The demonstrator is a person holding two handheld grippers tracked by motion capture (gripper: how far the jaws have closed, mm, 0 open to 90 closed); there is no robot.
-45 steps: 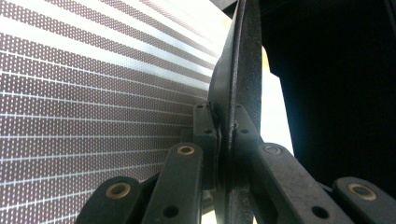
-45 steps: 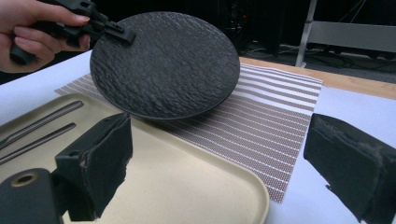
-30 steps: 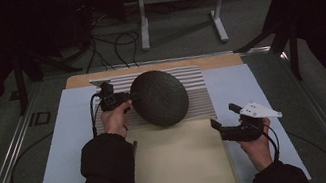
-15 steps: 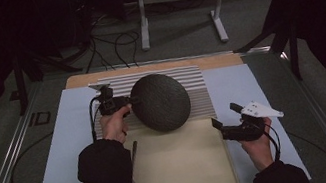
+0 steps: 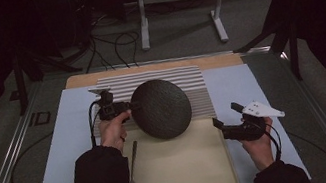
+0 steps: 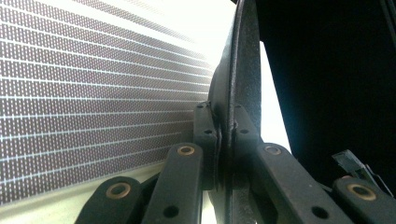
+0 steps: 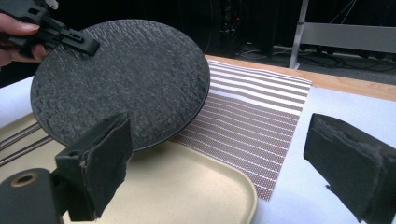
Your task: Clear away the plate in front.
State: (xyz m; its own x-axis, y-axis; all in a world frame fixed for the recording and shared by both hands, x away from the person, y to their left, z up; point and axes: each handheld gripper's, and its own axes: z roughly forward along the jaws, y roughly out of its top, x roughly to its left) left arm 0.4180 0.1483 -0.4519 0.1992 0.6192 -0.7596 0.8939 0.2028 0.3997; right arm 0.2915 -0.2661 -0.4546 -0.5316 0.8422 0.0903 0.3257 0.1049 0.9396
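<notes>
A dark, rough-textured round plate (image 5: 161,108) hangs tilted over the far edge of the beige tray (image 5: 181,174). My left gripper (image 5: 125,107) is shut on its left rim. In the left gripper view the plate (image 6: 243,70) stands edge-on, pinched between the pads. My right gripper (image 5: 226,115) hovers by the tray's right edge, open with nothing between its pads. From the right gripper view the plate (image 7: 121,79) fills the upper left, the left gripper (image 7: 70,37) clamps its top rim, and my right gripper (image 7: 224,168) stands wide.
A brown-and-white striped placemat (image 5: 189,79) lies behind the tray on a pale blue mat (image 5: 70,153). A metal fork (image 5: 131,165) rests along the tray's left edge. A wooden board (image 5: 97,76) runs along the far side. Cables and a metal stand sit beyond the table.
The left gripper has brought the plate a little nearer, from over the placemat toward the tray. The right gripper has stayed put.
</notes>
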